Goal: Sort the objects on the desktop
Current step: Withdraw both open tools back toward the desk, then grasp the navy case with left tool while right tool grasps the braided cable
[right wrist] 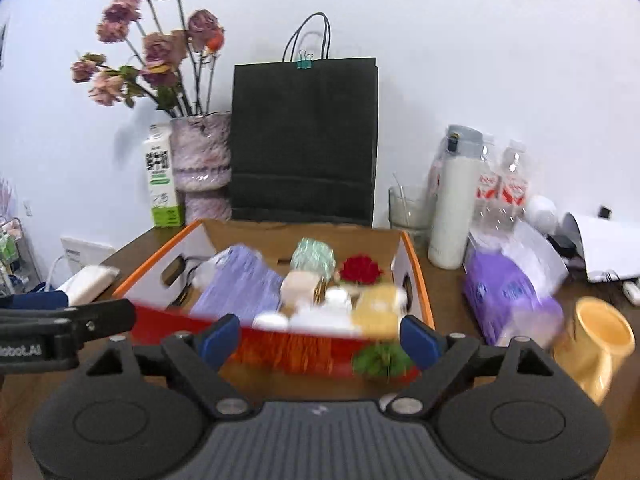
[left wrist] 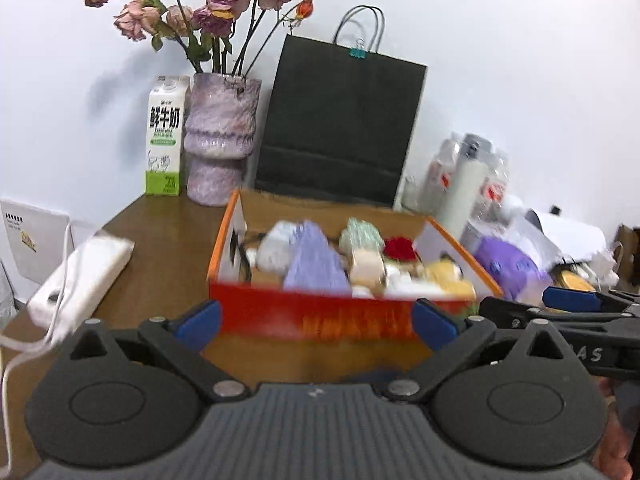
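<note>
Beside the box [right wrist: 280, 344], only right view shows mug [right wrist: 600, 336].

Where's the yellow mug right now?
Right wrist view, far right: the yellow mug lies on the table beside the purple tissue pack, right of the orange box.

box [right wrist: 280, 350]: was orange-red, white inside walls
bag [right wrist: 304, 140]: was black
vase [left wrist: 220, 136]: was mottled purple
mug [right wrist: 596, 340]: was yellow
</note>
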Motion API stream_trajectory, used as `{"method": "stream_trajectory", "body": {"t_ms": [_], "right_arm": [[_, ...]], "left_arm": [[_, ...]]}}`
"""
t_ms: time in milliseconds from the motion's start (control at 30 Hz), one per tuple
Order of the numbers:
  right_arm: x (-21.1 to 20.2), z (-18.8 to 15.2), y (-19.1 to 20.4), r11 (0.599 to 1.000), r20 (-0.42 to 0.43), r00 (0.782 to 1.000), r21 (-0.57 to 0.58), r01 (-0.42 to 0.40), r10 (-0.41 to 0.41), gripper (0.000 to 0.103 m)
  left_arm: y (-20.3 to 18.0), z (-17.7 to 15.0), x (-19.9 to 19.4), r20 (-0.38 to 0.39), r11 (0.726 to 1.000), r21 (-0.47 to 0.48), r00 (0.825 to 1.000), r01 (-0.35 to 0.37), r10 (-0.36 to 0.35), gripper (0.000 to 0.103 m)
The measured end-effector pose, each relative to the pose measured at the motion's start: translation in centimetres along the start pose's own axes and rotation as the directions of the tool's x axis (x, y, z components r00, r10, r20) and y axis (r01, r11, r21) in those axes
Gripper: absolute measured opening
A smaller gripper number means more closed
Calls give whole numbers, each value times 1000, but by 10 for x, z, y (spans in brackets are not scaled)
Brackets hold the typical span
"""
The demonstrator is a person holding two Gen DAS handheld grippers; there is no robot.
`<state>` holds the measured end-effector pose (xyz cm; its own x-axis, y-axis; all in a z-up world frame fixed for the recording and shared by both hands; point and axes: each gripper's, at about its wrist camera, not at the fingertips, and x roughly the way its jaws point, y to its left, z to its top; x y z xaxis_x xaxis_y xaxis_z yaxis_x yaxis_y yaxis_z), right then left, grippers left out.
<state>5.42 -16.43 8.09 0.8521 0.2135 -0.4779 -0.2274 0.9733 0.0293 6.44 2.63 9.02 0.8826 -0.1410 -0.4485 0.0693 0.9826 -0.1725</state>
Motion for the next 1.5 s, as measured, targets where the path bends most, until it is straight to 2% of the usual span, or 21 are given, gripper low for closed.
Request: {"method": "stream_trajectory", "body": {"t_ms": [167,267,400,467,567,633,700,800,1000,1200,1333,1433,1500], "right_arm": [[-33,-52,1,995,-24,998,73,-63,65,87],[-51,-83,5,995,-27,998,83,-56,58,87],[-74,-115,13,999,-33,999,20,-37,38,87],[-86,-125,16,999,-34,998,7,-44,44,87],[-101,-135,17,998,-13,998,16,-66,66,87],[-110,-145,17,997,15,998,45,-62,61,88],[-115,-153,18,997,29,998,48,-57,56,88],[-121,-155,20,998,64,996,24,-66,65,93],[-124,-159,16,995,92,994,64,-71,65,93],[-125,-160,22,997,101,993,34,-64,60,93],[-123,-158,19,996,96,993,57,-70,65,93],[-119,-151,7,990,81,994,109,-84,75,93],[-112,-142,-5,988,81,995,141,-67,56,93]], "left_arm": [[5,-43,-31,1,999,40,1000,-2,2,103],[8,-70,-45,-27,999,45,1000,-9,10,103],[10,-103,-64,-67,1000,27,998,-1,3,103],[9,-116,-78,-69,999,33,997,-23,26,103],[10,-128,-99,-45,999,24,998,-36,37,103],[11,-134,-107,7,999,37,999,-40,39,103],[9,-136,-104,-6,995,61,997,-74,74,103],[6,-134,-99,-27,996,60,997,-64,66,103],[1,-137,-101,-12,995,85,998,-52,54,103],[1,-138,-103,-7,995,83,999,-46,47,103],[0,-135,-97,-46,995,83,998,-49,53,103],[-1,-128,-89,-99,999,49,995,-11,16,103],[-4,-119,-82,-77,999,37,997,27,-24,103]]}}
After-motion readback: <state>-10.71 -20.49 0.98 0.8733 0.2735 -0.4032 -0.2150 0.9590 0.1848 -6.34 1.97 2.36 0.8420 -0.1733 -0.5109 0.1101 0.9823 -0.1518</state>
